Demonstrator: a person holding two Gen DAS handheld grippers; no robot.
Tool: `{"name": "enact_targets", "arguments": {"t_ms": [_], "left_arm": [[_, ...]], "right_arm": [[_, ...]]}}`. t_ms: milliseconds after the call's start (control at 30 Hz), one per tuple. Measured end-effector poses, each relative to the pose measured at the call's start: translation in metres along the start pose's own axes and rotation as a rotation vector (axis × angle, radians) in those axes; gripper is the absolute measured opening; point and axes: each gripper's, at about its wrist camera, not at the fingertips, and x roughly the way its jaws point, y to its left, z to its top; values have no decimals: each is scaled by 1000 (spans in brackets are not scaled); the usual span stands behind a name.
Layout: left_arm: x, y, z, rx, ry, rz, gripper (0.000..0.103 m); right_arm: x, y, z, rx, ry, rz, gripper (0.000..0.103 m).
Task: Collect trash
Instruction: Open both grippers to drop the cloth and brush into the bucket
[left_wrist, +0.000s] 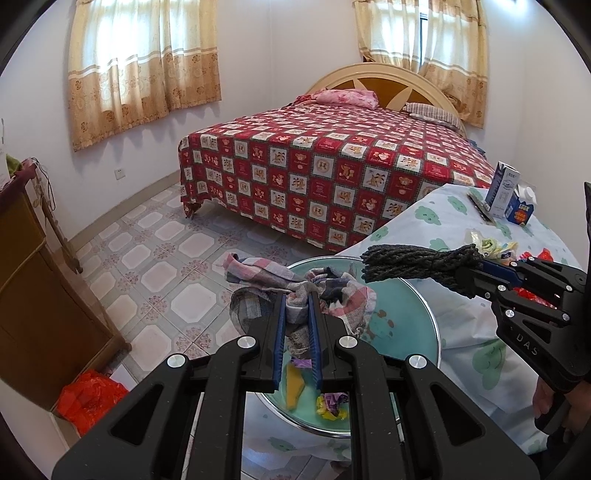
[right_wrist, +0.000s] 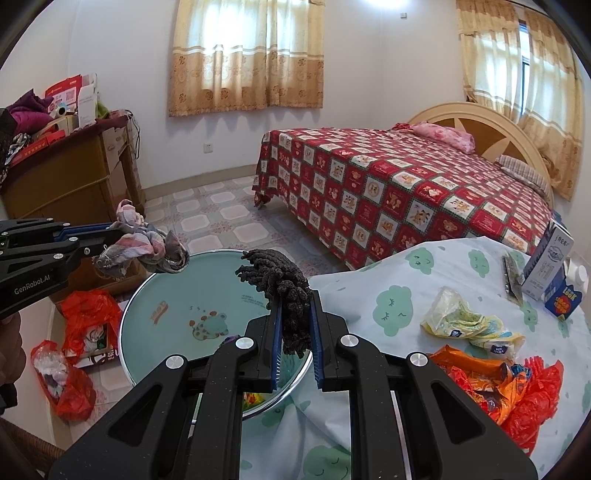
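My left gripper (left_wrist: 297, 295) is shut on a crumpled plaid cloth (left_wrist: 295, 288) and holds it above a round teal basin (left_wrist: 406, 321) with a metal rim. Yellow and purple wrappers (left_wrist: 330, 404) lie in the basin. My right gripper (right_wrist: 296, 297) is shut on a bundle of dark grey rope (right_wrist: 286, 288), also over the basin (right_wrist: 177, 291). Each wrist view shows the other tool: the right gripper (left_wrist: 467, 275) with the rope (left_wrist: 413, 264), and the left gripper (right_wrist: 114, 234) with the cloth (right_wrist: 147, 247). A pale wrapper (right_wrist: 465, 321), an orange wrapper (right_wrist: 476, 380) and a red plastic bag (right_wrist: 535, 402) lie on the table.
The table wears a white cloth with green clouds (right_wrist: 406, 295). A milk carton (right_wrist: 550, 266) and a small blue box (right_wrist: 563, 297) stand at its far edge. A bed (right_wrist: 406, 192) fills the back. A wooden cabinet (right_wrist: 74, 177) and red bags (right_wrist: 85, 314) sit on the left floor.
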Motion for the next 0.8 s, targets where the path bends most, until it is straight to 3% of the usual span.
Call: {"name": "enact_targets", "arguments": {"t_ms": [267, 333, 400, 567, 800], "left_arm": [[3, -6, -4, 2, 8, -11, 19], [2, -8, -6, 9, 11, -15, 20], [2, -8, -6, 6, 11, -15, 27], [0, -12, -7, 4, 6, -11, 38], [-1, -13, -6, 2, 5, -1, 45]], "right_arm": [[1, 3, -2, 1, 4, 30, 18], [2, 2, -3, 8, 4, 31, 24], [3, 1, -3, 12, 7, 29, 33], [3, 0, -5, 14, 17, 21, 37], [2, -2, -6, 20, 16, 21, 40]]}}
